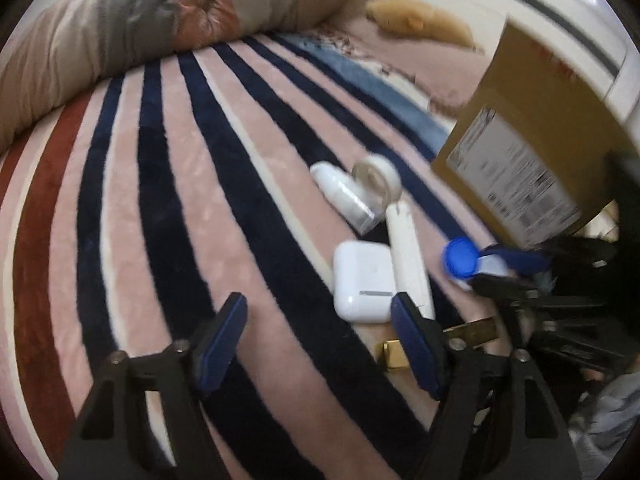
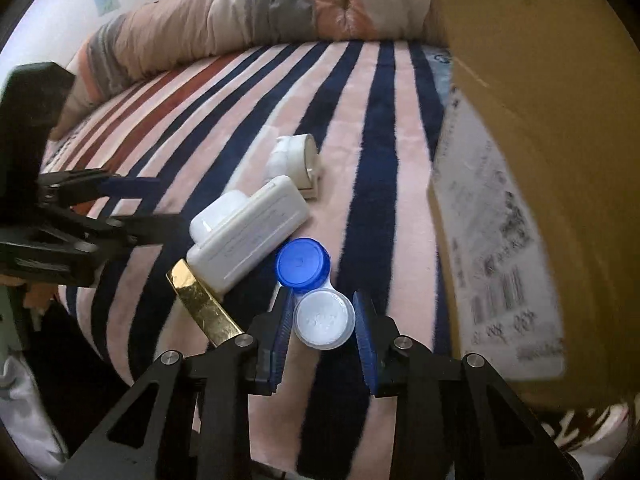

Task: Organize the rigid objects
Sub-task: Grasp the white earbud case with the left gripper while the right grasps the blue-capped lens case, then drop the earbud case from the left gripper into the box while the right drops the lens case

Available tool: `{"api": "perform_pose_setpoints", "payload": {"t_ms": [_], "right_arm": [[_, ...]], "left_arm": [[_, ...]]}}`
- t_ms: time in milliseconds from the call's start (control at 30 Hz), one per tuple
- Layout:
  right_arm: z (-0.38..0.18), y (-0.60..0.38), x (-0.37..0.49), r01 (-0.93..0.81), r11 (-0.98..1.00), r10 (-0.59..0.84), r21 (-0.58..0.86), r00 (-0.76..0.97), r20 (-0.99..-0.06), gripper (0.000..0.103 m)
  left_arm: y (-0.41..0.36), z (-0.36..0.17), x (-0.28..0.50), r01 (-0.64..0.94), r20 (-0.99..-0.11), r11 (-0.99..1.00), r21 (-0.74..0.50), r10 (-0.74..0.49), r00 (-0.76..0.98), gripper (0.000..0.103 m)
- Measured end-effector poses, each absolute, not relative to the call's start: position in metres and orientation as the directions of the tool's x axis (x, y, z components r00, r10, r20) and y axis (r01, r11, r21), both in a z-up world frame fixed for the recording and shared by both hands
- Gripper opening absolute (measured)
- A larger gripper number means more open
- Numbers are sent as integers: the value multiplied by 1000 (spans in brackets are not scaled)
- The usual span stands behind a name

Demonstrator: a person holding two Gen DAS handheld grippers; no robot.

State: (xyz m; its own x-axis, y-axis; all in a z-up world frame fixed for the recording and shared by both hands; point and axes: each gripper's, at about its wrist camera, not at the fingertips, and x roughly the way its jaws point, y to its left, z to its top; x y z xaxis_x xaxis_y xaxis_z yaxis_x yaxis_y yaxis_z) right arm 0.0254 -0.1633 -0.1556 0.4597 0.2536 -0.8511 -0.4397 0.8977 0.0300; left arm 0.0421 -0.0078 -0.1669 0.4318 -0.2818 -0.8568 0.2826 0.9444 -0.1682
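On a striped blanket [image 2: 360, 128], the right gripper [image 2: 324, 328] closes on the white cup of a contact lens case [image 2: 316, 296], low in the centre of the right wrist view. Its blue pads sit on either side of the cup, one just beside it and the other seemingly touching; whether the pinch is firm cannot be told.

The case's long axis runs from the white cup up and slightly left to the blue cap [image 2: 303, 265], which points away from the camera toward the white charger [image 2: 248, 232] and the earbud case [image 1: 362, 280]. A gold bar [image 2: 208, 308] lies at lower left, and a cardboard box [image 2: 540, 200] fills the right side of the frame.

The left gripper [image 1: 320, 340] hangs spread wide and empty above the blanket, at the bottom of its own view.

To do this grasp well, the pads should likely squeeze across the cup's widest part, then lift straight up so the free blue end does not swing down or catch the charger. The round, smooth cup may slip, so a centred grip looks safer before moving toward the box.
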Motion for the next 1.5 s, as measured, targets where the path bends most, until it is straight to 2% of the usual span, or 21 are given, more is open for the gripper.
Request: {"api": "perform_pose_setpoints", "payload": {"t_ms": [233,333,400,467,733,900,1100,1233,1500], "right_arm": [[-163,-162,22,-446,895,259,32,458,-850,26],[-163,-158,24,-450,893,258,26,464,-847,29],[-162,-159,23,-451,893,247,5,480,-842,34],[-161,-160,22,-460,888,256,4,486,-836,35],[-167,-151,22,-527,849,259,-34,473,-842,34],[-161,-147,13,-511,854,214,-94,512,-832,28],[-116,-144,-2,-528,846,286,-72,564,-775,27],[-86,-144,-16,-569,820,349,-70,592,-726,27],[-4,-197,-31,-551,834,447,-31,708,-546,27]], "left_arm": [[-36,-173,48,326,-860,933,-153,-288,422,64],[-54,-181,51,343,-872,937,-66,-221,436,64],[-60,-182,51,340,-869,940,-31,-193,455,50],[-54,-181,52,334,-865,941,-52,-209,455,40],[-36,-178,54,280,-863,957,-77,-205,463,40],[-16,-172,56,229,-853,969,-93,-196,484,40],[0,-128,39,219,-790,971,-97,-209,576,40],[-2,-76,30,232,-732,969,-91,-223,643,40],[-68,25,26,407,-629,912,-48,-344,697,40]]}}
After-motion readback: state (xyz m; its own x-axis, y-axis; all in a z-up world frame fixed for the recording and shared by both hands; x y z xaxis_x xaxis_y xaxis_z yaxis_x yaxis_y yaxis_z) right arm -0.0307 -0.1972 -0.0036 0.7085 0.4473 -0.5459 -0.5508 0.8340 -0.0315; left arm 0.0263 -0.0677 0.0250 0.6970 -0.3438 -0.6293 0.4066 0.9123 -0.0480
